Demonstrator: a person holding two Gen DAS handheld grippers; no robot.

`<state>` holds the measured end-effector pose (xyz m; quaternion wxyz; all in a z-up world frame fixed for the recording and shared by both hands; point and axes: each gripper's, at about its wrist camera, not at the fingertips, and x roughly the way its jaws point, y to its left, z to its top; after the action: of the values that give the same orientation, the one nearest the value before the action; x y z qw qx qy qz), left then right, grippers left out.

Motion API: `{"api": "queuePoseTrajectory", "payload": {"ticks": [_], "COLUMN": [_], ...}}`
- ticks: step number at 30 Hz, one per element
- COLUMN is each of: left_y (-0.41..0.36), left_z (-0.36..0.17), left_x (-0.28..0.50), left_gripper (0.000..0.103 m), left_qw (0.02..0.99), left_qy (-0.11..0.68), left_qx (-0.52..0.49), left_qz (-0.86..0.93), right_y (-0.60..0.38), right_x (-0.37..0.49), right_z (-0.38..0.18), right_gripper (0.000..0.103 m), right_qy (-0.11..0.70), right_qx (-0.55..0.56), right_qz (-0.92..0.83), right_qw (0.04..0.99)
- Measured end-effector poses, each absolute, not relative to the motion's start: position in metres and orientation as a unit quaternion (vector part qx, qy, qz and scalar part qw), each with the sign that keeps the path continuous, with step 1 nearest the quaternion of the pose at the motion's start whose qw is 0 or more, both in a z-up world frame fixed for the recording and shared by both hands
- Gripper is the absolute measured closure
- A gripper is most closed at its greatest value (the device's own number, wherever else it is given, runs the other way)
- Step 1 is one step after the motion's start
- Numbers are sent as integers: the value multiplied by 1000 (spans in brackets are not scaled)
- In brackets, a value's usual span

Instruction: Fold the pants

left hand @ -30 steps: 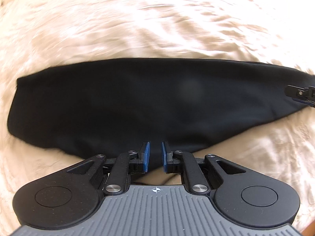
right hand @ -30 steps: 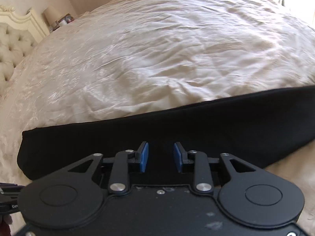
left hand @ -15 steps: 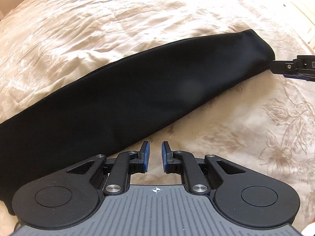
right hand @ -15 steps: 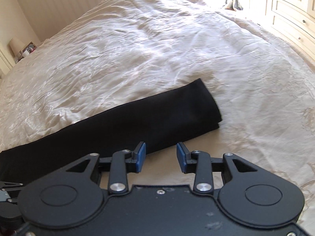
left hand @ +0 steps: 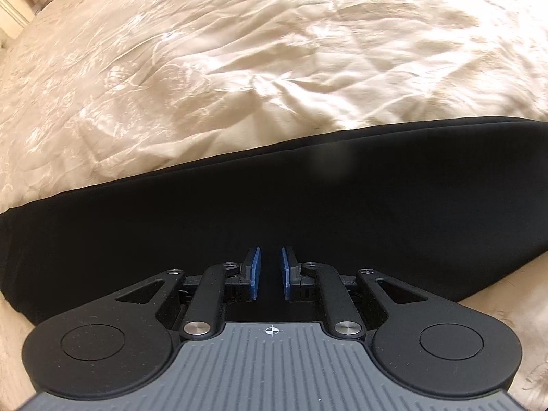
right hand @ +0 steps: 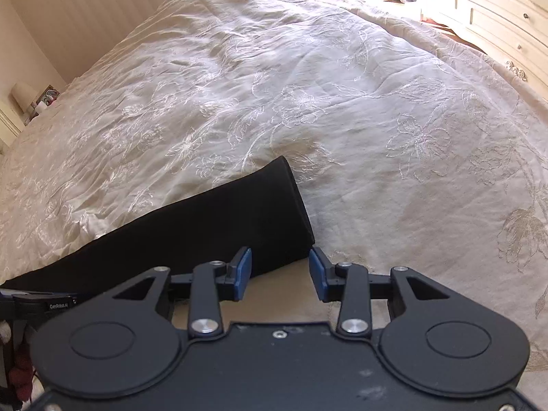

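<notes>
Right wrist view first: the right gripper (right hand: 279,274) has just been opening, jaws spread and empty over the hem corner of the pants (right hand: 212,233); the left gripper (left hand: 270,274) hovers nearly pressed together, pinching nothing; legs already lie stacked lengthwise on the bedspread (right hand: 342,102), crosswise folds remain, I reckon.
</notes>
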<state>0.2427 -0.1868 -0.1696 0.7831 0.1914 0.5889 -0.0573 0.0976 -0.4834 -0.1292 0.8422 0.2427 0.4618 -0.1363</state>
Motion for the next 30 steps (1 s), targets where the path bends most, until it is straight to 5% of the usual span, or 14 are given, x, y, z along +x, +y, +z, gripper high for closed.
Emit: {"api": "queuePoseTrajectory", "payload": {"ticks": [9,30], "left_y": [-250,-310], "left_z": [-132,-188], "left_x": [224,266], "left_gripper": [90,90], "left_qw": [796,771], "left_qy": [564,569], "left_qx": [157,241], "left_qz": [-152,-155], "right_y": [-512,-532], "right_x": [126,149], "right_z": [-133,-162], "right_gripper": [60,56], "right_qy": [463,510], "right_qx": [239,257], "right_qz": [-123,-25], "right_qw": [845,821]}}
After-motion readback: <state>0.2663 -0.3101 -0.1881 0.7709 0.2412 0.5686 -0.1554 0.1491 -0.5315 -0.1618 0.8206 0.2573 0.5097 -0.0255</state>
